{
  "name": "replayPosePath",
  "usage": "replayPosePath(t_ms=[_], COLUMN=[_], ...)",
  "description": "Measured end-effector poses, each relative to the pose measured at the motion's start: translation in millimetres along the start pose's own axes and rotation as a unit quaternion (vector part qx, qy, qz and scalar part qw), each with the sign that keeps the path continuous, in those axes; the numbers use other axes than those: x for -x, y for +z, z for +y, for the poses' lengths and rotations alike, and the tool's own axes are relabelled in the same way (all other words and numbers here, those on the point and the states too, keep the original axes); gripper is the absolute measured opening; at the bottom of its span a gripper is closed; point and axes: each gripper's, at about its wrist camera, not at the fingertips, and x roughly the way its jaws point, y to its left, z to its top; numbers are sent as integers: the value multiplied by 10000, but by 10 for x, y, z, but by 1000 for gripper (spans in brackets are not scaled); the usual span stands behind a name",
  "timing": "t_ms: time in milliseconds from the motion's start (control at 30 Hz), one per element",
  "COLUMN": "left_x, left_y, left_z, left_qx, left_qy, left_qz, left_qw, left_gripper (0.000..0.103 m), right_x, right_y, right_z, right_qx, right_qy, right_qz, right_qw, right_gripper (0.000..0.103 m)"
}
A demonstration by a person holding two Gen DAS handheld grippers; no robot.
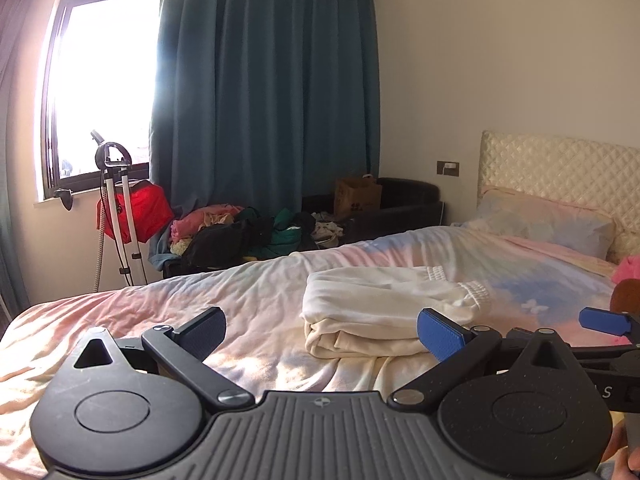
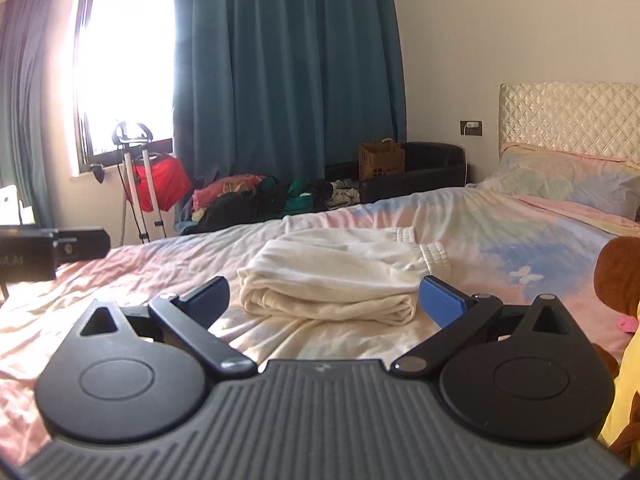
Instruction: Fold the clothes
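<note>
Bedroom bed (image 1: 120,320) with pastel sheet carried folded cream garment (image 1: 384,312) at middle; left claw (image 1: 320,330) and right claw (image 2: 324,300) both spread wide, empty, just short of garment

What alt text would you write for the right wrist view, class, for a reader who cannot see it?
A folded cream-white fabric garment lies on a bed with a pastel tie-dye sheet, just beyond the open, empty right gripper. Behind are teal curtains, a bright window and a heap of mixed clothes.
</note>
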Motion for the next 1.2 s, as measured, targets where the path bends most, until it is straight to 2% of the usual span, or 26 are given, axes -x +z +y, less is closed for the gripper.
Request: replayPosePath(t_ms=[100, 200, 633, 1200], left_x=[-31, -56, -15, 63], left_y=[-39, -60, -100, -77], left_z=[40, 50, 61, 99], left_qx=[94, 94, 125, 181], left_qy=[16, 57, 303, 345], left_qz=[30, 50, -12, -13], left_qw=[10000, 9999, 9995, 9992], left_gripper=[103, 103, 103, 103], right_x=[20, -28, -62, -38], right_y=[-45, -46, -72, -53], right_z=[-37, -73, 59, 87], right_qx=[-136, -306, 16, 82], right_qy=[-46, -64, -161, -129], right_qz=[-159, -107, 0, -3], right_qw=[9998, 9995, 9999, 9999], right_gripper=[103, 103, 103, 103])
